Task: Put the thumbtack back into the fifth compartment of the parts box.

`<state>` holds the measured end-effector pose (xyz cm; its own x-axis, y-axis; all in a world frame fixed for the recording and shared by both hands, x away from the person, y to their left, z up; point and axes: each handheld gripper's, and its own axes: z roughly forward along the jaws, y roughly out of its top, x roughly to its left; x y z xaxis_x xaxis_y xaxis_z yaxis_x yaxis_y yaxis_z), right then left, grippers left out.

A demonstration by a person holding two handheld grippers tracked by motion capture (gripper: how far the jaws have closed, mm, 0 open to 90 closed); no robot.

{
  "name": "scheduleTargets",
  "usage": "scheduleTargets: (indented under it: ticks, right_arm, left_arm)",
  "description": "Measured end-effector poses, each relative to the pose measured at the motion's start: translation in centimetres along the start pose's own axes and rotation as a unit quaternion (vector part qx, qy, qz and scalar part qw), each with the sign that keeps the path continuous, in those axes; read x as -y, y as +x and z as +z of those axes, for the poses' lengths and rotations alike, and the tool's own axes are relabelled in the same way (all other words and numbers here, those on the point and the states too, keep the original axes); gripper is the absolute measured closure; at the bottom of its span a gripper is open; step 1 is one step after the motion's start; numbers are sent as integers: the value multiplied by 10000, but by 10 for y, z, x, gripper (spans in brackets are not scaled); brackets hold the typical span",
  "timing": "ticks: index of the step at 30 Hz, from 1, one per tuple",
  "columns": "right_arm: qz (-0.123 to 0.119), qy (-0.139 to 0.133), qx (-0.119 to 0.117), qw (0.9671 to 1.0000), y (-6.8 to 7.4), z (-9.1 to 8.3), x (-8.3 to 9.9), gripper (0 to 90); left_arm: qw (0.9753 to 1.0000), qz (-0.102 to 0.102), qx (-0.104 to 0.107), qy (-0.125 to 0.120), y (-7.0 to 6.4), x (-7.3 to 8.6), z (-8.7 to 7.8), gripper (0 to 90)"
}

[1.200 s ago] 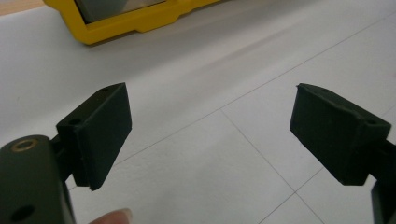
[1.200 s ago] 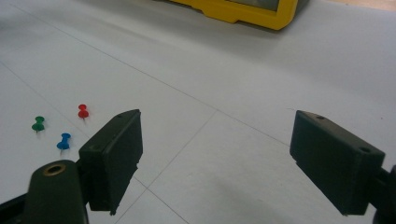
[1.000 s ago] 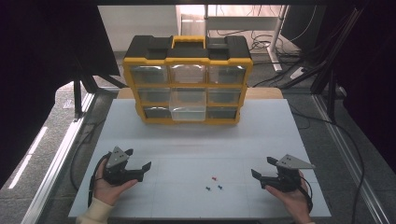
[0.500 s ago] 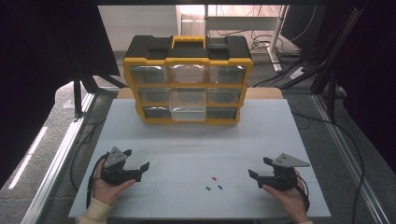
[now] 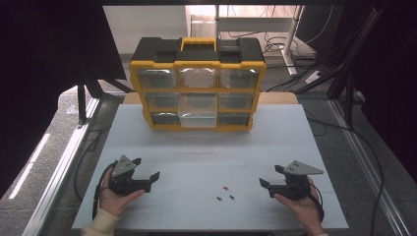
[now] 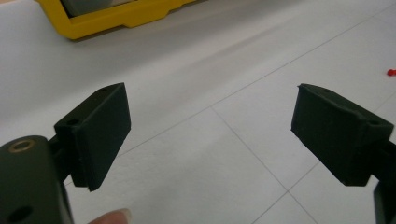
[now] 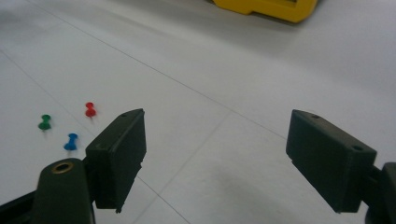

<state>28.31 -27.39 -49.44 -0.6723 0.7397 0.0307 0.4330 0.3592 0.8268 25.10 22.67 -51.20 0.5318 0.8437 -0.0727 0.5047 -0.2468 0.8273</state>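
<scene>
We count three push pins on the white table (image 5: 206, 147), lying loose in a small cluster between our hands: one red push pin (image 5: 225, 188), one green push pin (image 5: 219, 199) and one blue push pin (image 5: 231, 198). Our right gripper (image 5: 269, 178) sits just beside them, its two fingers (image 7: 119, 156) spread wide with nothing between. Our left gripper (image 5: 146, 171) rests well apart from the pins, fingers (image 6: 100, 133) equally wide and empty. At the far edge stands one yellow organizer case (image 5: 197, 83) with nine clear drawers
</scene>
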Motion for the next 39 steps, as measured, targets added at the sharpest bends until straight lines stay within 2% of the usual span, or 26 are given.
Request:
scheduleTargets:
  ticks: [5,8,12,13,19,24,33,39]
  right_arm:
    - [-94,18,-109,9999,10,2,-8,204]
    - [-207,126,-134,9996,15,7,-12,202]
    - [-258,231,-250,9991,20,14,-16,199]
    - [-251,273,-355,9987,21,19,-18,198]
    - [-297,419,-450,9977,28,29,-24,200]
    - [-367,717,-601,9949,39,41,-31,197]
    - [-447,820,-718,9930,48,55,-42,199]
    - [-596,1002,-811,9899,54,68,-48,216]
  left_arm:
    - [10000,-14,36,-3,-1,1,-1,118]
    - [10000,-3,31,-6,-1,1,-1,118]
    - [10000,15,-10,-3,-2,2,0,116]
    - [10000,11,4,0,-1,2,0,116]
    - [10000,18,8,9,-2,2,1,114]
    - [10000,-6,16,7,-1,2,1,112]
    - [10000,5,25,40,-2,1,3,112]
    - [10000,24,-11,61,-2,2,4,112]
